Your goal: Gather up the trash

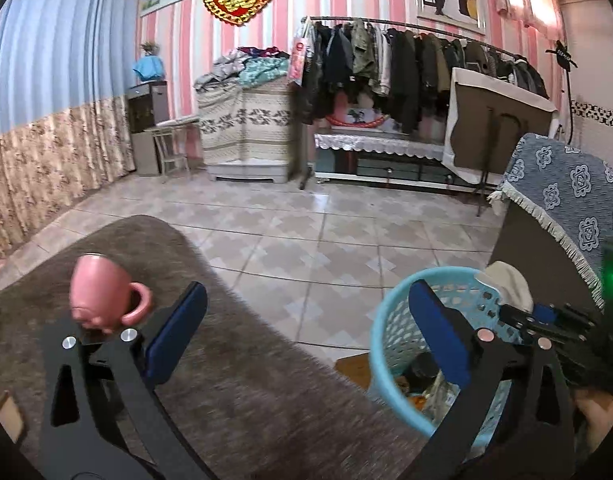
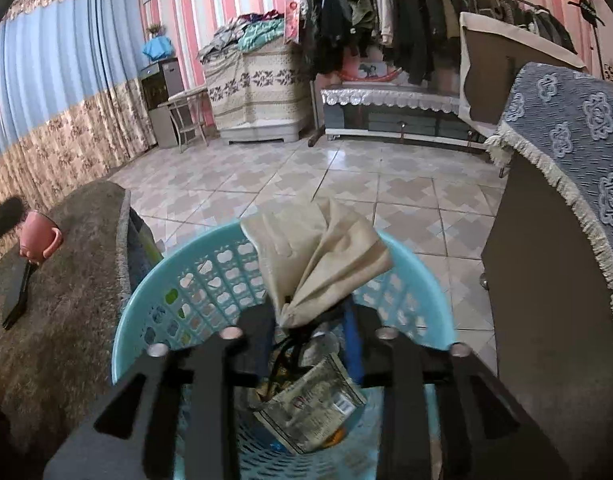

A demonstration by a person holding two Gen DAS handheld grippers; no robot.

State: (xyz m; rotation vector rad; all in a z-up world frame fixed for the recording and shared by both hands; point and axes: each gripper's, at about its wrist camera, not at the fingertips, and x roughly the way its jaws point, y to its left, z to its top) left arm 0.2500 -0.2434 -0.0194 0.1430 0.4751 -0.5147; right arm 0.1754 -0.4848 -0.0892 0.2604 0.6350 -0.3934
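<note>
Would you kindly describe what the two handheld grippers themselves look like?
Both are flat black linkage frames with cut-out slots and round silver or copper rivets. The left gripper has padded dark blue fingers. The right gripper shows a similar blue strip inside.

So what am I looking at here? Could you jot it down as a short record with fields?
place: room with tiled floor
bin: light blue basket, some trash already inside
left hand-held gripper: wide open, empty, between table and basket
right hand-held gripper: over the basket, crumpled beige paper between its fingers, grip unclear
table: grey fuzzy cover, pink mug on it
inside basket: printed wrapper
</note>
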